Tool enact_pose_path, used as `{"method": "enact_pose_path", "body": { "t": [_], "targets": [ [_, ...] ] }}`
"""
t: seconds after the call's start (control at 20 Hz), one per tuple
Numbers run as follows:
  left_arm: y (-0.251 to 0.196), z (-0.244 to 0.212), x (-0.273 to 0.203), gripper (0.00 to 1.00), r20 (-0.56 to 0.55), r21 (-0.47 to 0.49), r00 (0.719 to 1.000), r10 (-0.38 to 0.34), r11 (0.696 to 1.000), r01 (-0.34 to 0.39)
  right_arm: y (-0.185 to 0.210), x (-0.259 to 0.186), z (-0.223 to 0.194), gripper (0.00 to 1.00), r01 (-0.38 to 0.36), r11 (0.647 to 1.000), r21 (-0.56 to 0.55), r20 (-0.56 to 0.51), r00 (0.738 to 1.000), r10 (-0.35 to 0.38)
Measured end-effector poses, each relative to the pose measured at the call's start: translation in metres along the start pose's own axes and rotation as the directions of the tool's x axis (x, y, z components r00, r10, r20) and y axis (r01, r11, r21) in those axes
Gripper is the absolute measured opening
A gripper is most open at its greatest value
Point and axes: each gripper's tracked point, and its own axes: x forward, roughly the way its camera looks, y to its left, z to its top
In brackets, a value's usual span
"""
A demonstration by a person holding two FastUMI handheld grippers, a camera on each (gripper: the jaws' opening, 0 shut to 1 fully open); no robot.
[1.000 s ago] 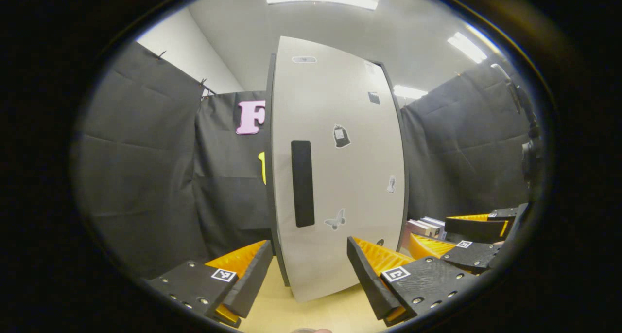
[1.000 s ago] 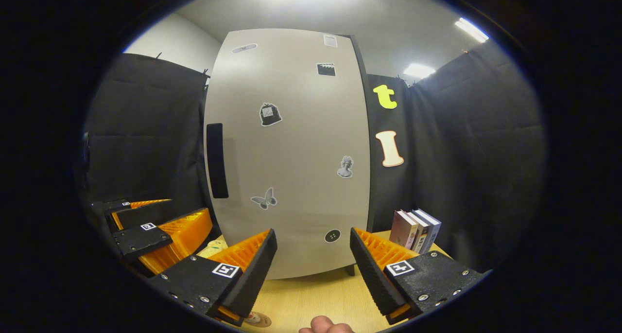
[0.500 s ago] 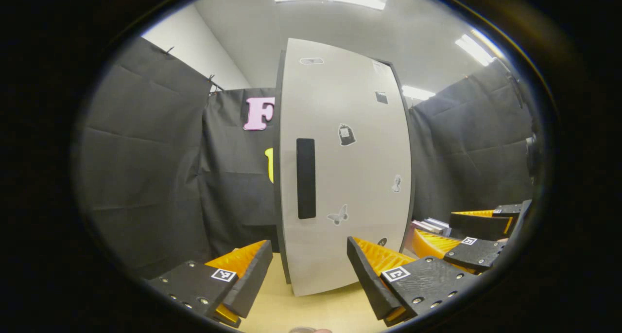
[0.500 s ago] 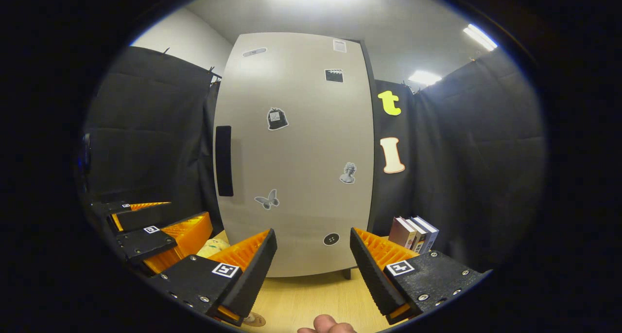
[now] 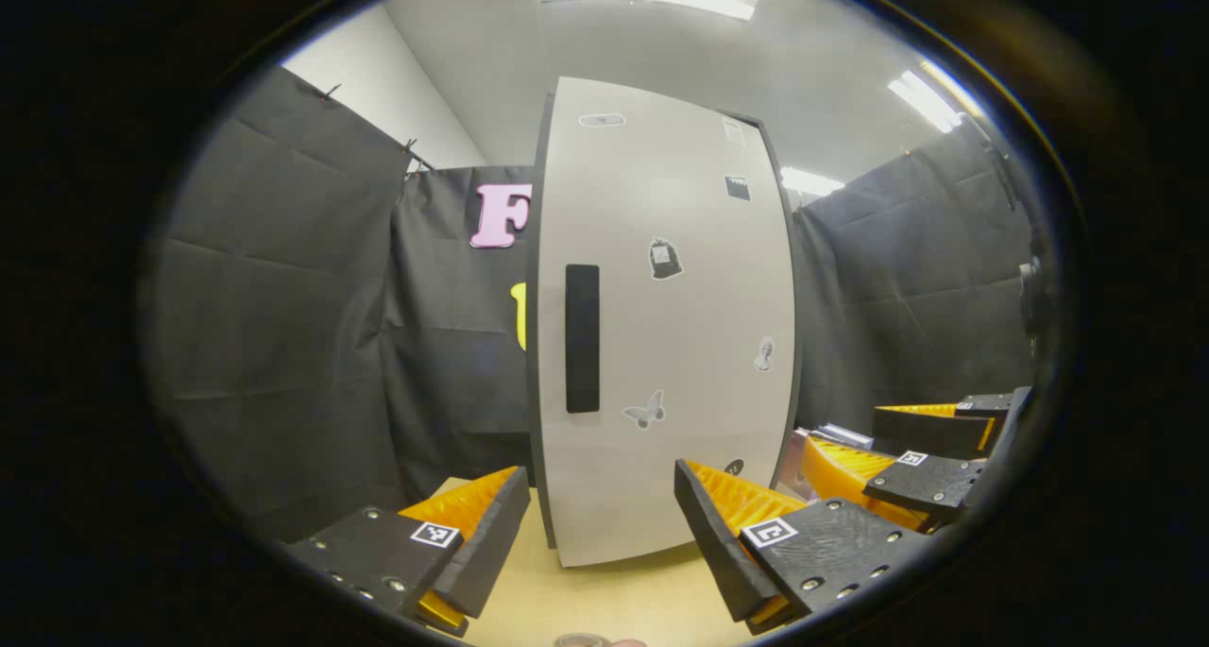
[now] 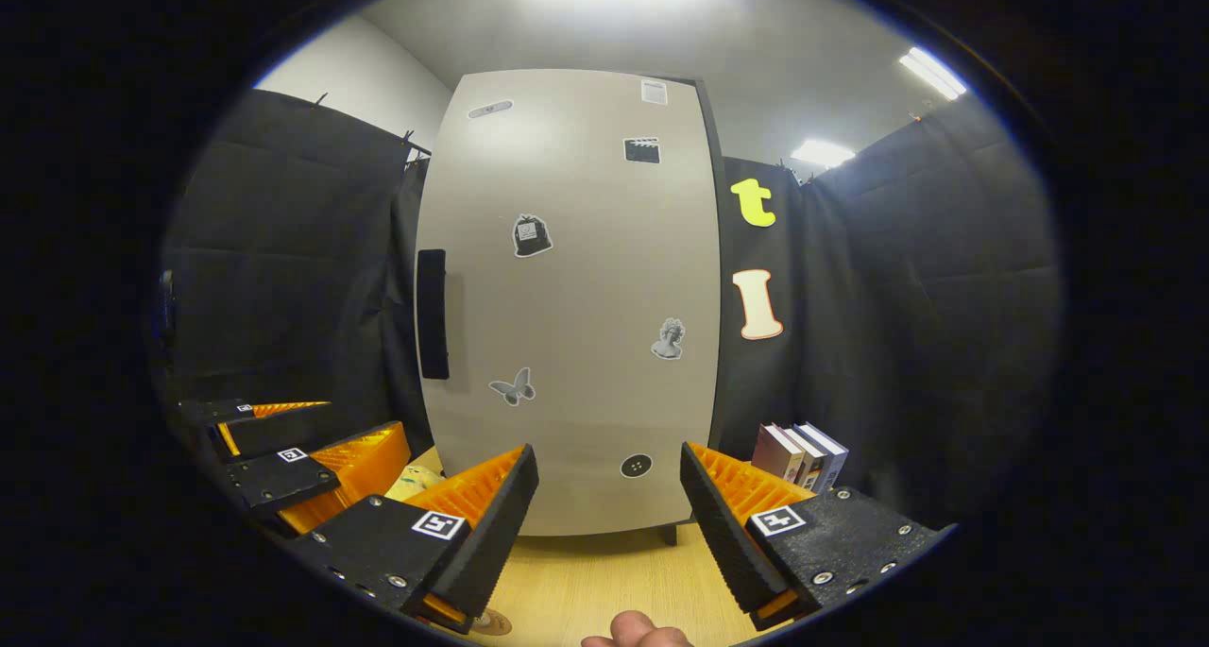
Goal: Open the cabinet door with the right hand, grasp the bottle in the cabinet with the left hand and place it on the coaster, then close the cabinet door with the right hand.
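Note:
A tall pale grey cabinet (image 5: 661, 326) (image 6: 576, 297) stands on the wooden table with its door closed. A black vertical handle (image 5: 582, 338) (image 6: 433, 314) runs along the door's left side, and small stickers dot the door. My left gripper (image 5: 600, 534) is open, a short way in front of the cabinet's lower part. My right gripper (image 6: 609, 524) is open too, facing the door's bottom. In the left gripper view the right gripper (image 5: 930, 449) shows at the far right; in the right gripper view the left gripper (image 6: 293, 449) shows at the lower left. A round coaster (image 6: 489, 621) peeks out at the bottom edge. The bottle is hidden.
A few books (image 6: 801, 453) (image 5: 836, 436) stand upright to the right of the cabinet. A pale yellowish object (image 6: 414, 484) lies on the table left of the cabinet. A fingertip (image 6: 635, 631) shows at the bottom edge. Black cloth walls close in all around.
Both grippers have drifted slightly back from the cabinet; the door looks a little smaller and lower. Both stay open, and the door stays closed.

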Motion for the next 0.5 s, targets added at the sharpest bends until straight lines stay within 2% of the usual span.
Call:
{"method": "enact_pose_path", "body": {
  "t": [0.5],
  "targets": [
    [0.0097,0.0037,-0.0047,0.92,0.014,0.001,1.0,0.013,1.0,-0.013,0.0022,0.0023,0.0034,0.94,-0.008,1.0,0.004,0.005,1.0,0.008]
  ]
}}
